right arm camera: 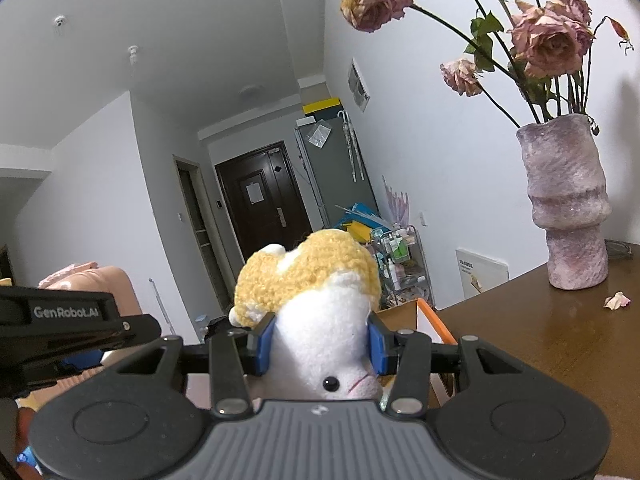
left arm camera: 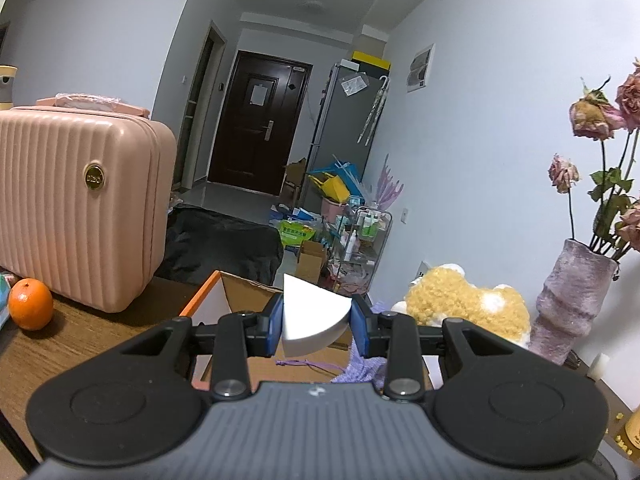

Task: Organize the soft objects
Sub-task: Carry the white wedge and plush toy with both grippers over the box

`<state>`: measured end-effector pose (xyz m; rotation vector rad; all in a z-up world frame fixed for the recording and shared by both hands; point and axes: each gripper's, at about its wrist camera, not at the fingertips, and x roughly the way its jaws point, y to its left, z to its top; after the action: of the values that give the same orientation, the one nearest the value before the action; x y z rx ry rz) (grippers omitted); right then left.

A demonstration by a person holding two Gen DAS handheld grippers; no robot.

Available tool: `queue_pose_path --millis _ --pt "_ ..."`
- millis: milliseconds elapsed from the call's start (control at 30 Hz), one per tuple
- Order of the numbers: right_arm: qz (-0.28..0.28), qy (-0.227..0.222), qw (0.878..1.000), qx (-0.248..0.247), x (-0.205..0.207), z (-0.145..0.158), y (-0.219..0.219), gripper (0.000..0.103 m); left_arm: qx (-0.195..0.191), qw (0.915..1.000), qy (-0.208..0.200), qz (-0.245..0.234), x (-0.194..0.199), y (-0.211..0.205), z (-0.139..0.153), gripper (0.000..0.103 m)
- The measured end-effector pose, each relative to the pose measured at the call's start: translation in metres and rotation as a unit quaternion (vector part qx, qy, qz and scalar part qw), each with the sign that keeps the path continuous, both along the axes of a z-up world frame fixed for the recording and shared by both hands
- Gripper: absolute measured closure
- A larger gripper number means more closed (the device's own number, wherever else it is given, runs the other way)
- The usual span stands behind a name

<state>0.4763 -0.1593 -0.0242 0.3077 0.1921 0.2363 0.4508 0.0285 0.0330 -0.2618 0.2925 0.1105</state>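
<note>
- Jaws of the left gripper (left arm camera: 317, 322) are clamped on a white wedge-shaped foam piece (left arm camera: 312, 318), blue pads (left arm camera: 275, 322) pressing both of its sides.
- Foam piece sits in the air above an open cardboard box (left arm camera: 244, 300) with an orange edge and white inner wall; box stands on the brown desk (left arm camera: 100, 344).
- Purple knitted item (left arm camera: 360, 368) with a loose cord lies inside the box, under the left gripper.
- Jaws of the right gripper (right arm camera: 320, 344) are closed on a plush toy (right arm camera: 316, 320), pads squeezing its white body; yellow curly fleece sticks up above the pads, black eye faces the camera.
- Left wrist view shows the same plush toy to the right of the foam piece, near the box's right side.
- Right wrist view: box's orange rim is just behind and right of the toy.
- Other gripper's black body marked "GenRobot.AI" crosses the left edge of the right wrist view.
- Purple textured vase (right arm camera: 568, 204) with dried pink roses (right arm camera: 548, 40) stands on the desk to the right; one fallen petal (right arm camera: 617, 301) lies beside it.
- Pink ribbed suitcase (left arm camera: 76, 208) stands on the desk at left, an orange (left arm camera: 30, 304) just in front of it.
</note>
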Motion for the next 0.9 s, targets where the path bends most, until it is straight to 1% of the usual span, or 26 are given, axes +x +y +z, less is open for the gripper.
queue_pose_path --millis 300,567,900 --pt "0.0 0.023 1.0 0.006 0.018 -0.001 0.003 0.058 0.008 0.9998 0.013 0.011 0.02 0.004 -0.004 0.068" --pt "-0.003 0.038 0.999 -0.006 0.032 -0.003 0.009 0.058 0.013 0.9994 0.026 0.018 0.031 0.006 -0.009 0.068" --pt "0.0 0.053 0.998 -0.015 0.039 -0.007 0.012 0.058 0.022 0.9986 0.041 0.024 0.045 0.008 -0.017 0.068"
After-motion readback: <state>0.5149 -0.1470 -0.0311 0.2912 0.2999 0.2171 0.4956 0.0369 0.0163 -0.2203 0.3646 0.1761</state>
